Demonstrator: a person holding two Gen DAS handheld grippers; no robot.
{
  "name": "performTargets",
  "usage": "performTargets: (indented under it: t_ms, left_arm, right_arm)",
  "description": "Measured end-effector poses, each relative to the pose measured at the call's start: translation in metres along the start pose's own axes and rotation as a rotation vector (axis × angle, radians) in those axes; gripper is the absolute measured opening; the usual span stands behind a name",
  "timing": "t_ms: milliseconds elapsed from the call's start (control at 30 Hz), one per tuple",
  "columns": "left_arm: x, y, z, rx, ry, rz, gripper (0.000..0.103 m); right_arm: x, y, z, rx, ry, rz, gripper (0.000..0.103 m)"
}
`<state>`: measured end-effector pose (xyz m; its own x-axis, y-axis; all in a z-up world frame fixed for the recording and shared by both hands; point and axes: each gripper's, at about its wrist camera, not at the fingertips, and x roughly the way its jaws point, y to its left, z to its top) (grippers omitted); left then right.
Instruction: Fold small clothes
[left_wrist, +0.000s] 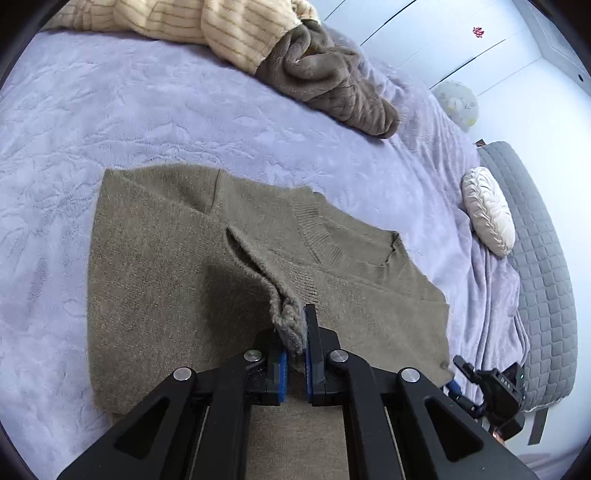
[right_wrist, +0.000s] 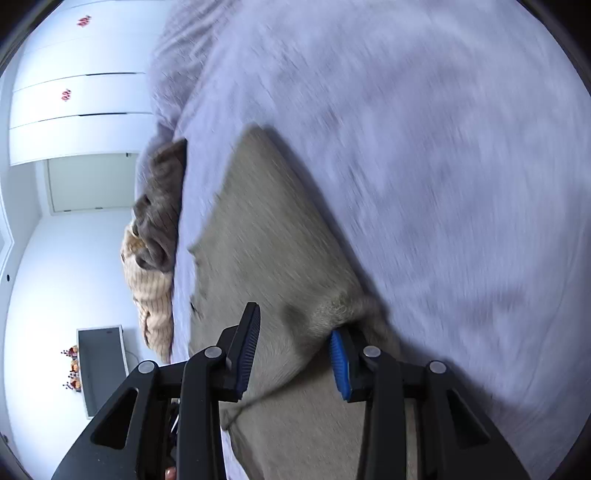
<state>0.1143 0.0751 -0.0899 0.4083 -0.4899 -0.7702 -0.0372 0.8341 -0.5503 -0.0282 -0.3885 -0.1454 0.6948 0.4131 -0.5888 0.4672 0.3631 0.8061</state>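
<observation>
no writing legible anywhere. left gripper (left_wrist: 295, 339) angled down over the olive knit sweater (left_wrist: 177, 280), its blue pads clamped on a bunched ridge of the fabric. sweater lies spread on the lavender bedspread (left_wrist: 110, 122). right gripper (right_wrist: 291, 354), view blurred, jaws wide apart, right fingertip (right_wrist: 338, 354) touching the sweater's edge.

An olive-brown knitted sweater (left_wrist: 155, 280) is spread flat on a lilac bed cover (left_wrist: 110, 110), its ribbed V-neck (left_wrist: 317, 236) turned toward the far side. One fuzzy edge of it (left_wrist: 288, 325) is lifted off the rest and pinched in a bunched fold. In the right wrist view the same sweater (right_wrist: 258, 240) is seen blurred. Further back, a brown quilted garment (left_wrist: 332, 85) and a cream ribbed one (left_wrist: 207, 26) are heaped together unfolded.
</observation>
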Motion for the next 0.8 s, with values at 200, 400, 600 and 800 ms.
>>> performTargets:
  t_ms: [200, 400, 600, 800]
  left_arm:
    - [0.017, 0.019, -0.021, 0.013, 0.074, 0.065, 0.008]
    - [0.009, 0.034, -0.033, 0.021, 0.077, 0.06, 0.008]
    - [-0.014, 0.046, -0.04, 0.043, 0.066, 0.142, 0.008]
    - [-0.032, 0.047, -0.051, 0.103, 0.039, 0.26, 0.008]
  right_arm:
    - [0.009, 0.017, 0.006, -0.181, 0.046, -0.118, 0.034]
    - [0.015, -0.015, 0.013, -0.141, 0.072, -0.095, 0.017]
    - [0.018, -0.008, 0.011, -0.179, 0.081, -0.125, 0.017]
    - [0.009, -0.001, 0.007, -0.178, 0.131, -0.124, 0.028]
